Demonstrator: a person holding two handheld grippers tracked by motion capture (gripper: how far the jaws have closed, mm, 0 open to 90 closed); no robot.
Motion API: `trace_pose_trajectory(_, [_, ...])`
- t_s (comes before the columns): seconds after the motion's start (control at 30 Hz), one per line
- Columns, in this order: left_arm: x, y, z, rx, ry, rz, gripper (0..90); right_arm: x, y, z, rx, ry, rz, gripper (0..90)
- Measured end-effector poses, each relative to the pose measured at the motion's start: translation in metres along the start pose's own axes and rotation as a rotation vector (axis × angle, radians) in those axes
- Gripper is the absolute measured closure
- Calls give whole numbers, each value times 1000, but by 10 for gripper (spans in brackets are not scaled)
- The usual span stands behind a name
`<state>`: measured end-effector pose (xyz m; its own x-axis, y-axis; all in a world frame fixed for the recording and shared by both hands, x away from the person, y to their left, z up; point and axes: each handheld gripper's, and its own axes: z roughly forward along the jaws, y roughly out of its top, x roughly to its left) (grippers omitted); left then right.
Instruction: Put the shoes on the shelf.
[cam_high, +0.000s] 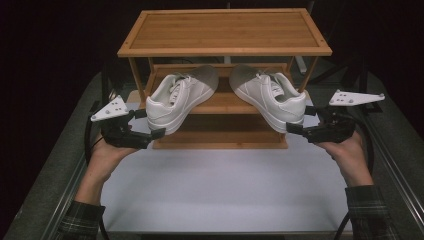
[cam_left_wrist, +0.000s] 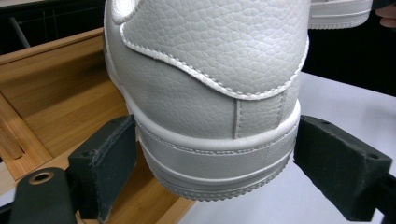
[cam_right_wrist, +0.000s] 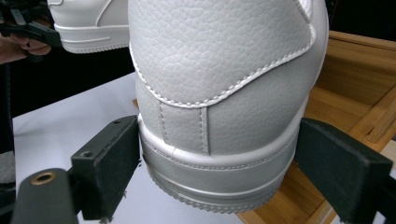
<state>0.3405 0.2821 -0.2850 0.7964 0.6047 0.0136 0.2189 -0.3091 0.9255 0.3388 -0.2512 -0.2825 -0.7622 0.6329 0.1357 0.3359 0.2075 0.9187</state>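
At left centre of the high view, the left gripper (cam_high: 145, 127) pinches the heel of the left white leather sneaker (cam_high: 177, 97); the right gripper (cam_high: 300, 120) pinches the right white leather sneaker (cam_high: 270, 95), both toes resting on the bamboo shoe rack (cam_high: 225, 47)'s lower shelf.

Place: looked like a lab recording bench
Surface: a plain white table (cam_high: 215, 190) with metal rails (cam_high: 65, 195) along left and right
Surroundings: black all round, far side too
Prop: a bamboo shoe rack (cam_high: 225, 30)
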Motion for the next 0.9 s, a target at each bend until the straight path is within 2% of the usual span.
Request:
trace_pose_trajectory(0.17, [-5, 2, 3, -12, 10, 4, 141, 2, 0, 1, -3, -7, -6, 146])
trace_pose_trajectory(0.23, [-7, 5, 7, -17, -14, -3, 156, 5, 2, 5, -2, -2, -15, 158])
trace_pose_trajectory(0.3, [-11, 7, 14, -11, -36, 6, 187, 8, 3, 10, 1, 13, -23, 176])
trace_pose_trajectory(0.43, [-17, 11, 28, -10, -41, 23, 209, 13, 7, 22, -4, 24, -36, 196])
trace_pose_trajectory(0.73, [-24, 21, 52, -6, -64, 34, 231, 17, 12, 39, -13, 46, -39, 245])
trace_pose_trajectory(0.9, [-27, 28, 67, -2, -74, 38, 237, 25, 19, 56, -7, 61, -59, 277])
